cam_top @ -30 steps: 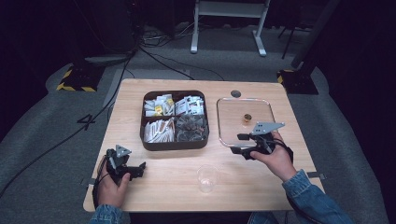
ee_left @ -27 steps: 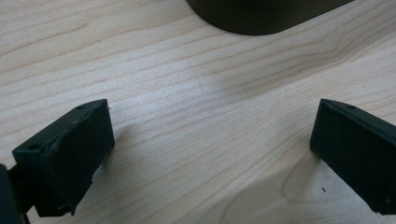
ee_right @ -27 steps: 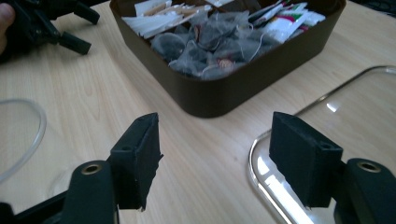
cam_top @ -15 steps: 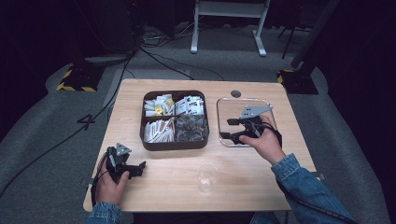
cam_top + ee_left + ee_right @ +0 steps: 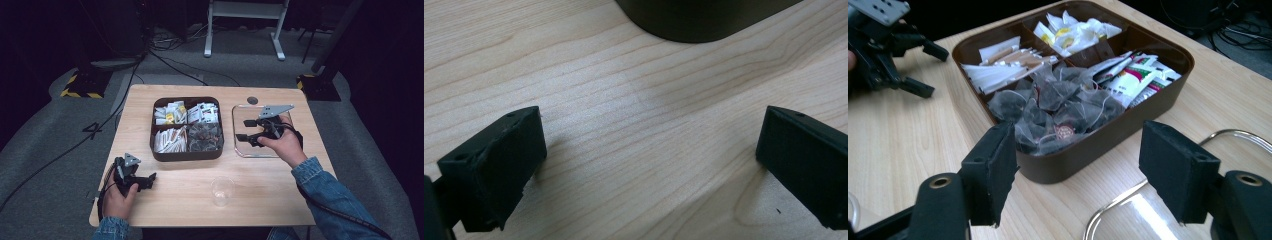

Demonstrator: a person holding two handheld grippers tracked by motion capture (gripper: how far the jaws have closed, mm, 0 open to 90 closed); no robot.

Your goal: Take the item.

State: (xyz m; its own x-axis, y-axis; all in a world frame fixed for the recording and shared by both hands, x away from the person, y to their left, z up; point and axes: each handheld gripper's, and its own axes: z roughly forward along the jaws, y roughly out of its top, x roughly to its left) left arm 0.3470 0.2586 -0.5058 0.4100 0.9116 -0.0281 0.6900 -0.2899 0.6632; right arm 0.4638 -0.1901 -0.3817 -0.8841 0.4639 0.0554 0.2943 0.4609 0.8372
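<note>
One wooden table [image 5: 175, 200] stood in the high view. On it sat one brown tray [image 5: 187, 155] with four compartments: white and yellow packets at 11 o'clock, printed sachets at 1 o'clock, white sticks at 7 o'clock and dark tea bags [image 5: 1053, 107] at 5 o'clock, each heap too tangled to count. One clear lid [image 5: 242, 148] lay at the tray's 3 o'clock, and one clear cup [image 5: 222, 191] at its 5 o'clock. Two grippers were there, the left gripper [image 5: 148, 181] and the right gripper [image 5: 244, 130].
</note>
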